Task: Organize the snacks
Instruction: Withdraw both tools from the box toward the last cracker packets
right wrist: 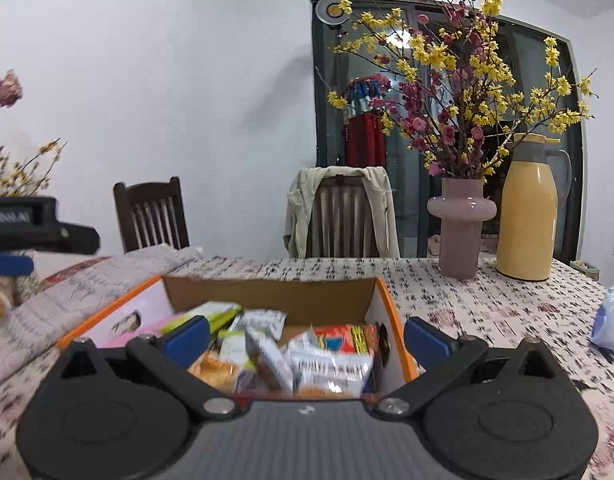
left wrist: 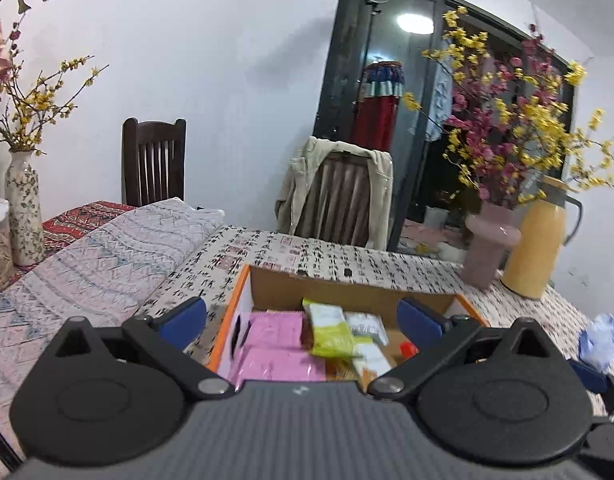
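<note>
An open cardboard box with orange edges sits on the table and holds several snack packets. In the left wrist view I see pink packets, a yellow-green packet and white packets. My left gripper is open and empty above the box's near left side. In the right wrist view the box holds white packets, a red-orange packet and a green packet. My right gripper is open and empty above the box's near right side.
A pink vase of flowers and a yellow thermos jug stand at the back right. A chair with a jacket and another chair stand behind the table. A patterned vase stands left. A blue-white bag lies right.
</note>
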`<action>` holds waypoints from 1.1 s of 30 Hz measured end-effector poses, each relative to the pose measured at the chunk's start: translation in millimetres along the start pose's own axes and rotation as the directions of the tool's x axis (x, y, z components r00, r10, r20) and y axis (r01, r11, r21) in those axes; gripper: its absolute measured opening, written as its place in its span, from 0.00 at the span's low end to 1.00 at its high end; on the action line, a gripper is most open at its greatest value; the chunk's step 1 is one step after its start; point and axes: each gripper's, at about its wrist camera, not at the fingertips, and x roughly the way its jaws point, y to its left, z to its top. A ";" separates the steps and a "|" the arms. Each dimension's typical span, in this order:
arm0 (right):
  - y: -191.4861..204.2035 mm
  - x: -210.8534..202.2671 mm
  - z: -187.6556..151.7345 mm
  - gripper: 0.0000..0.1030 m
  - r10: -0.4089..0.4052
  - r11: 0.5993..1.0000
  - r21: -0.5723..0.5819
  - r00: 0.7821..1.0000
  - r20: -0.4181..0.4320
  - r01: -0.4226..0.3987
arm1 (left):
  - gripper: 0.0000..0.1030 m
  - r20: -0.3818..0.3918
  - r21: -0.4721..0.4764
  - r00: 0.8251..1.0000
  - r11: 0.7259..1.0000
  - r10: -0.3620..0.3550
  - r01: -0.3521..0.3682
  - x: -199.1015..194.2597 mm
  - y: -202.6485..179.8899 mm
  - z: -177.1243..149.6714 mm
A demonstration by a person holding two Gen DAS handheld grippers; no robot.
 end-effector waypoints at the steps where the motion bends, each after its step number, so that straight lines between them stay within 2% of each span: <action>1: -1.4 -6.2 -3.8 1.00 0.003 1.000 -0.002 1.000 -0.009 -0.003 | 1.00 -0.002 0.007 1.000 1.000 0.000 0.000 -5.7 3.8 -3.9; 7: -11.9 -28.7 -34.8 1.00 0.006 1.000 0.012 0.994 -0.109 -0.005 | 1.00 -0.054 0.031 0.998 0.999 0.029 -0.027 -15.7 33.1 -36.2; 11: -15.1 -27.4 -56.6 1.00 0.009 1.000 0.019 0.986 -0.166 -0.006 | 1.00 -0.089 0.052 0.994 0.997 0.066 -0.062 -5.7 46.6 -63.2; 14: -15.6 -23.2 -67.7 1.00 0.005 1.000 0.023 0.981 -0.192 0.000 | 1.00 -0.083 0.049 0.992 0.995 0.096 -0.093 1.5 55.4 -81.1; 22: -17.0 -23.6 -70.8 1.00 0.003 0.999 0.041 0.983 -0.183 0.005 | 1.00 -0.098 0.026 0.991 0.996 0.088 -0.085 4.5 61.1 -86.3; 28: -16.9 -17.8 -70.1 1.00 -0.007 0.999 0.033 0.978 -0.209 0.014 | 1.00 -0.101 0.012 0.992 0.997 0.080 -0.079 5.3 62.2 -86.4; 33: -17.7 -16.0 -67.7 1.00 -0.039 0.999 0.024 0.974 -0.221 0.045 | 1.00 -0.107 -0.002 0.992 0.998 0.069 -0.070 5.8 64.2 -86.5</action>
